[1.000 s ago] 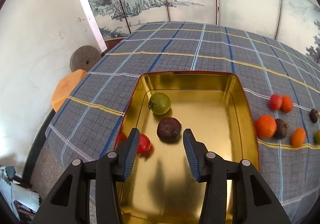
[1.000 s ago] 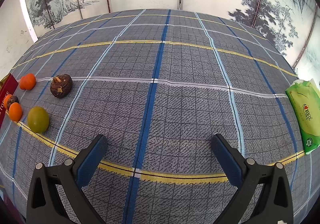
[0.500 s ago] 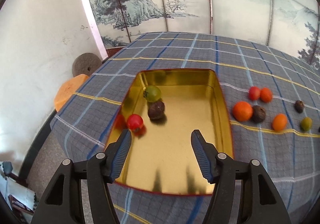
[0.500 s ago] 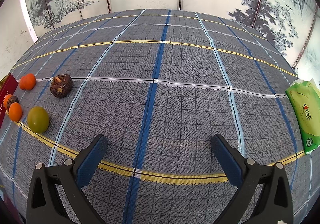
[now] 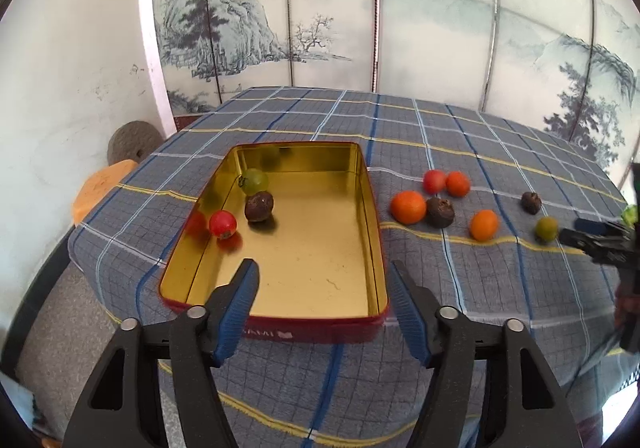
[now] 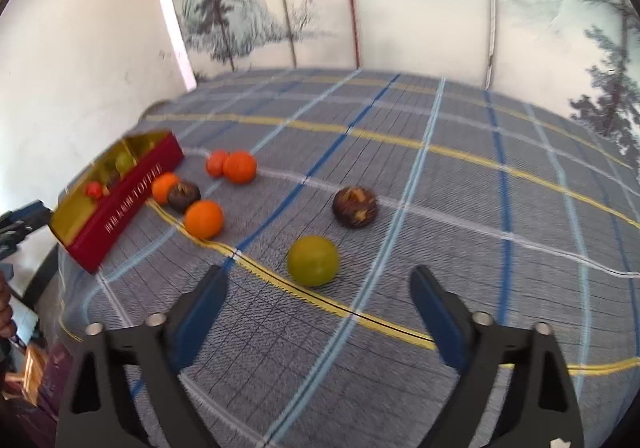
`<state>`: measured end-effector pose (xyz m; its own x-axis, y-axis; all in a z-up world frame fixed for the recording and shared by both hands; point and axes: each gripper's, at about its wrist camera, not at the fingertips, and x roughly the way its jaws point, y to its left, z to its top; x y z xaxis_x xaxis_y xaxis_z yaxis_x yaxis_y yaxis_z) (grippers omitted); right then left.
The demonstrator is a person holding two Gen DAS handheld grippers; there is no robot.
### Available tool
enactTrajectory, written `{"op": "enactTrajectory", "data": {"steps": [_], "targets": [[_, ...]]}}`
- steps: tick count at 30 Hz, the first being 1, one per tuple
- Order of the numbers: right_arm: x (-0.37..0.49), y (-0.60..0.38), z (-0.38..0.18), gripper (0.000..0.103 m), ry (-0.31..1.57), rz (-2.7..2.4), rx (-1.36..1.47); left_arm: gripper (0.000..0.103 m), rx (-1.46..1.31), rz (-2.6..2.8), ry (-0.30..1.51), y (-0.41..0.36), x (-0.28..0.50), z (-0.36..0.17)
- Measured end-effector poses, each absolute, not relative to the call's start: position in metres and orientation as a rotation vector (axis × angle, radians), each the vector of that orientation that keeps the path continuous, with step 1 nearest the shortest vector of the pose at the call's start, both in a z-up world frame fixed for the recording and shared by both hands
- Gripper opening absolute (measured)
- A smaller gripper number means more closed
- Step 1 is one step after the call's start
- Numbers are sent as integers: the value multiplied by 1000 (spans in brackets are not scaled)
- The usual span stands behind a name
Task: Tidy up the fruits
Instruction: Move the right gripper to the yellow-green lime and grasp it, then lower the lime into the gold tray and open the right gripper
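The green fruit (image 6: 313,260) lies just ahead of the right hand-held gripper (image 6: 318,298), nearer it than the left, jaws closing with nothing between them yet

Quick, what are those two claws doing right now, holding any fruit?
Left gripper: empty, jaws opening above the tin's near end.
Right gripper: empty, jaws closing, green fruit just ahead.

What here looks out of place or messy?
Nothing spilled or damaged. The only untidy thing: seven fruits lie loose on the checked tablecloth beside the gold tin, including a green fruit and a brown fruit, while three already sit inside.
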<state>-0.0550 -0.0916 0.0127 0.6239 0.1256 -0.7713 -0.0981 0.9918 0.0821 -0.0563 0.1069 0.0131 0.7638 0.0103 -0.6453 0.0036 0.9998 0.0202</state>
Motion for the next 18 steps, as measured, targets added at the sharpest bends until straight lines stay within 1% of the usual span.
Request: {"op": "enactTrajectory", "data": {"steps": [1,3,5,6,9,13,18], "targets": [[-49,-91,7,79,902,130,36,71,28,1,702,107,-59,13],[-41,-86,0,70,924,121,16,72,35,9,692,111,-64,16],[-33,-83,-6,65,945,124,-2,72,26,19,685,118,-69,18],[-29,-83,-10,61,957,119,-7,73,15,25,684,122,-71,19],[-24,-83,-17,32,981,138,9,74,9,45,702,133,-72,17],[-29,-75,-9,32,980,145,-2,74,3,84,717,149,-77,12],[-38,-18,34,32,878,331,1,74,7,149,703,163,-88,11]]}}
